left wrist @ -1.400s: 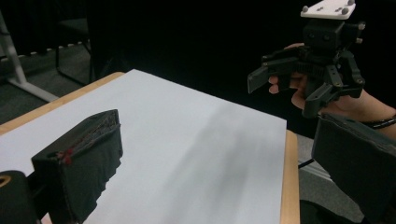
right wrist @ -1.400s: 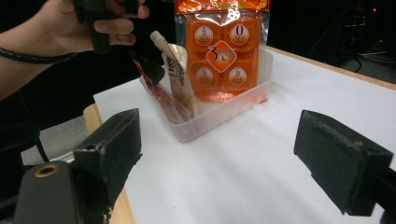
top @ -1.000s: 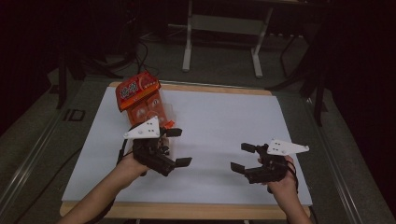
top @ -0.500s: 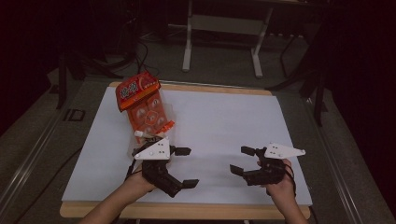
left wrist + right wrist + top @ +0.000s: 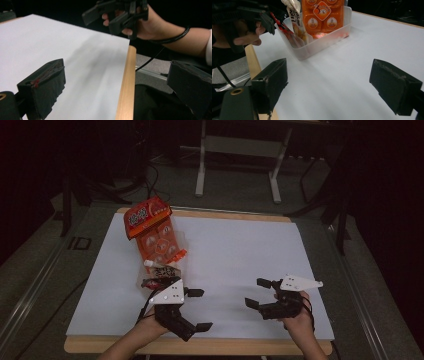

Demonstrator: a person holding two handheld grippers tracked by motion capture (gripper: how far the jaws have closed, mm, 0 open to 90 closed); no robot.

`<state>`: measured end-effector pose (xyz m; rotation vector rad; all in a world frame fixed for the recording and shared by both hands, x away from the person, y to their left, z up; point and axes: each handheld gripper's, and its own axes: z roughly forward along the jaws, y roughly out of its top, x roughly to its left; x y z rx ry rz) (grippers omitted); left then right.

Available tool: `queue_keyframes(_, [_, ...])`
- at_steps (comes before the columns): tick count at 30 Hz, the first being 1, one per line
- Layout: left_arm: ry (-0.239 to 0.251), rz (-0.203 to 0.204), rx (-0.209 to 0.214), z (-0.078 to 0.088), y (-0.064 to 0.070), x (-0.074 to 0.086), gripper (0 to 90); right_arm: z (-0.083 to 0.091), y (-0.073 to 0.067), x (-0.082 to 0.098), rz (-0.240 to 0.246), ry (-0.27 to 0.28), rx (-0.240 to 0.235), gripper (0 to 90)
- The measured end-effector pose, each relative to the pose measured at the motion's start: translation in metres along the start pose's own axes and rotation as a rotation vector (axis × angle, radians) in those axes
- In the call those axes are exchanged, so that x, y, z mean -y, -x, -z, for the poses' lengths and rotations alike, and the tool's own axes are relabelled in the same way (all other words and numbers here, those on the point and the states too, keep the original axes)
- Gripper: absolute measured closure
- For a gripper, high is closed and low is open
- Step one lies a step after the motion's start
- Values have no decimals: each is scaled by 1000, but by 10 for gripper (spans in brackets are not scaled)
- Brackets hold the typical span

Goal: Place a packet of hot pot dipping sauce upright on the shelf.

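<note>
My counter wears a white sheet edged in pale wood; beyond it, a grey metal stand rises from dark floor.

Dark room, grey floor, metal stand behind.

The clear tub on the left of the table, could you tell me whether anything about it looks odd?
The orange snack pack far overtops the clear tub and leans out past its far rim.
</note>
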<state>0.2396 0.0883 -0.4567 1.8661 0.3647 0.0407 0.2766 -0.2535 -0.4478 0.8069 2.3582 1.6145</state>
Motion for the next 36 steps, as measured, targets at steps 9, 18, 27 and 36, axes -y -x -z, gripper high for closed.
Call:
queue_keyframes(9, [-15,8,-9,-4,2,24,25,-1,3,3,0,-4,7,147])
queue_keyframes(18, [-30,8,-13,-4,2,42,37,-5,4,7,8,-21,8,147])
queue_keyframes(27, [-56,-1,-33,-5,1,53,37,-7,6,12,13,-39,19,147])
queue_keyframes(36, [-75,-13,-28,-9,2,59,37,-9,7,15,16,-48,19,147])
